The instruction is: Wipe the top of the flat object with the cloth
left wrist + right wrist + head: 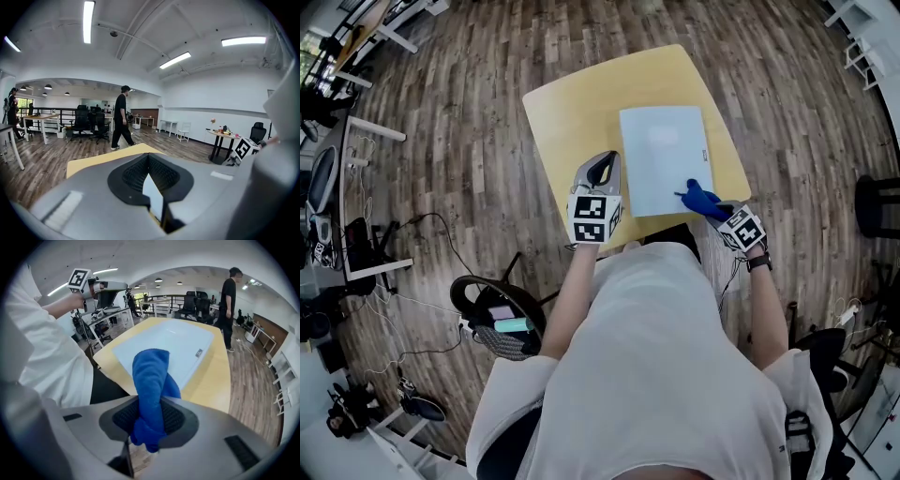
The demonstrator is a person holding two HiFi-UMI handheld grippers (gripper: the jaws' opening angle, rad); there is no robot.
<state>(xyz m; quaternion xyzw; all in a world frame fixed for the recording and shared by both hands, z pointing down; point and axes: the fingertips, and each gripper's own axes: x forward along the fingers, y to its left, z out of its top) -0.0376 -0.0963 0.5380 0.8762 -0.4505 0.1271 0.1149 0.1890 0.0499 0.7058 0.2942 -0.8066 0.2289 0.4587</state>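
Note:
A pale blue flat board (664, 155) lies on the yellow table (572, 108), towards its right side. My right gripper (719, 212) is shut on a blue cloth (700, 200), and the cloth's free end hangs over the board's near right corner. In the right gripper view the rolled cloth (151, 380) stands up between the jaws, with the board (176, 345) stretching away beyond it. My left gripper (602, 169) hovers over the table's near edge, left of the board, shut and holding nothing. Its camera looks level across the room over the table (93, 161).
A black office chair (492, 314) stands at my left, a black stool (874, 202) at the right. Desks with cables (342, 202) line the far left. A person (121, 119) walks beyond the table's far end. Wooden floor surrounds the table.

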